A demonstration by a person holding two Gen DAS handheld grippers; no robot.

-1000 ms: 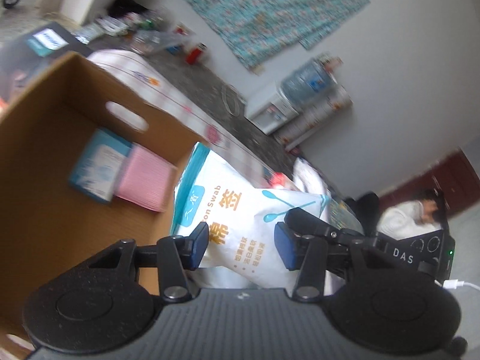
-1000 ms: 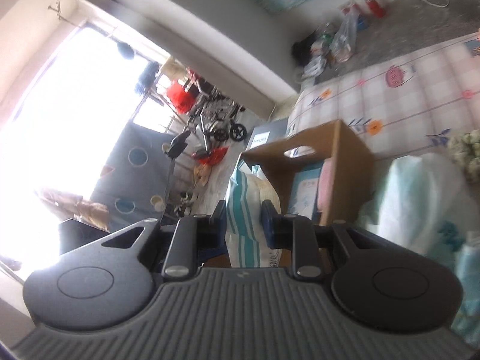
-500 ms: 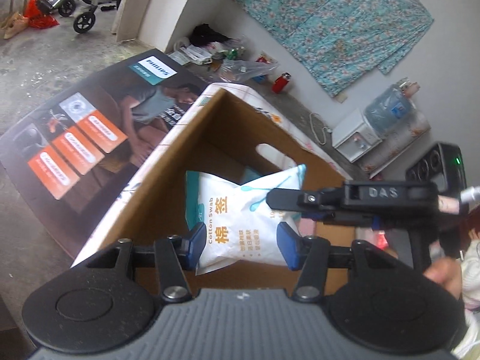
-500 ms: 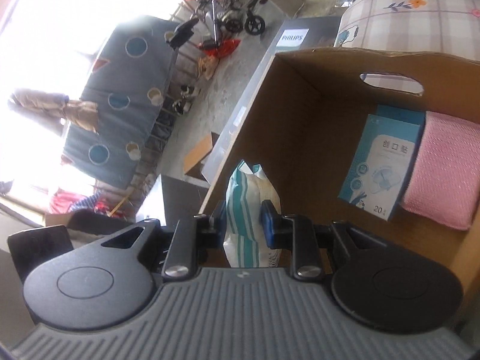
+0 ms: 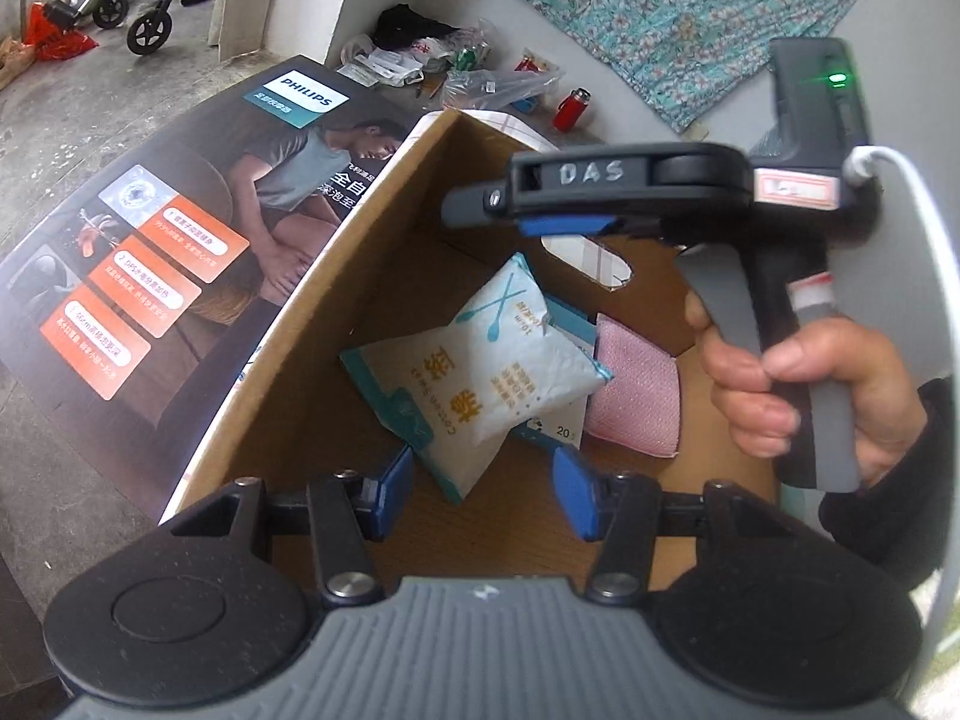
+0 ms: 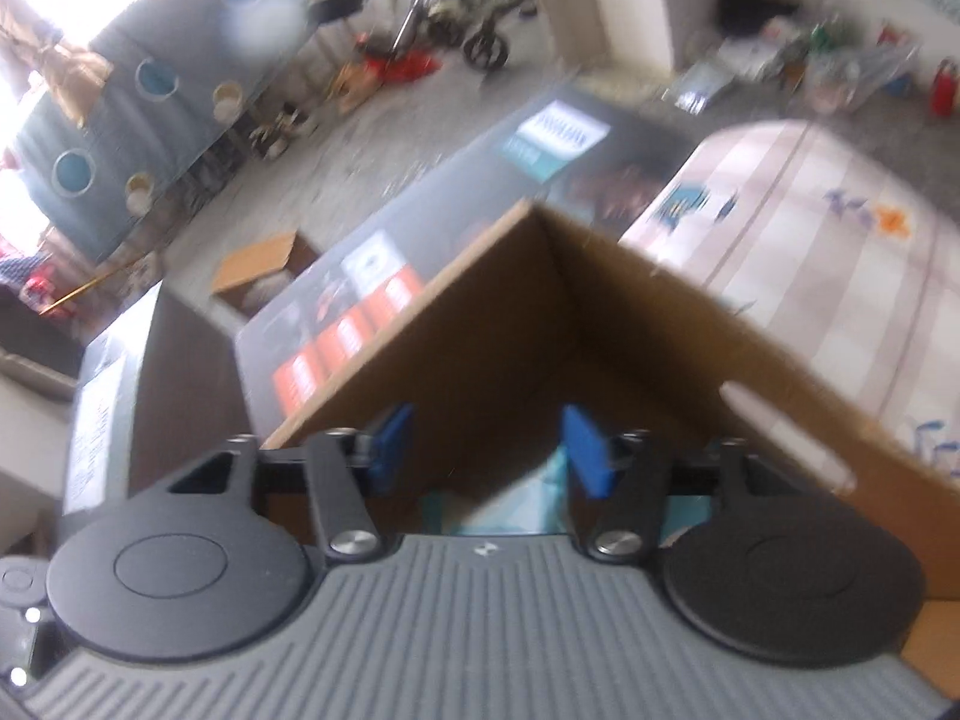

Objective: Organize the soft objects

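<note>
The left wrist view shows the cotton swab pack [image 5: 480,384] lying loose in the cardboard box [image 5: 336,312], atop a blue box and beside a pink cloth [image 5: 636,396]. The left gripper [image 5: 483,489] hangs spread and empty over it. Only here does the right hand [image 5: 804,396] show. The blurred right wrist view shows the right gripper [image 6: 486,441] with jaws opening, nothing pinched; a pale teal shape below is unclear.

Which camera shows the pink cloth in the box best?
The left wrist view. There the pink cloth lies sharp on the floor of the box, beside the cotton swab bag. The right wrist view is blurred and shows only the box walls; the cloth is not visible there.
</note>
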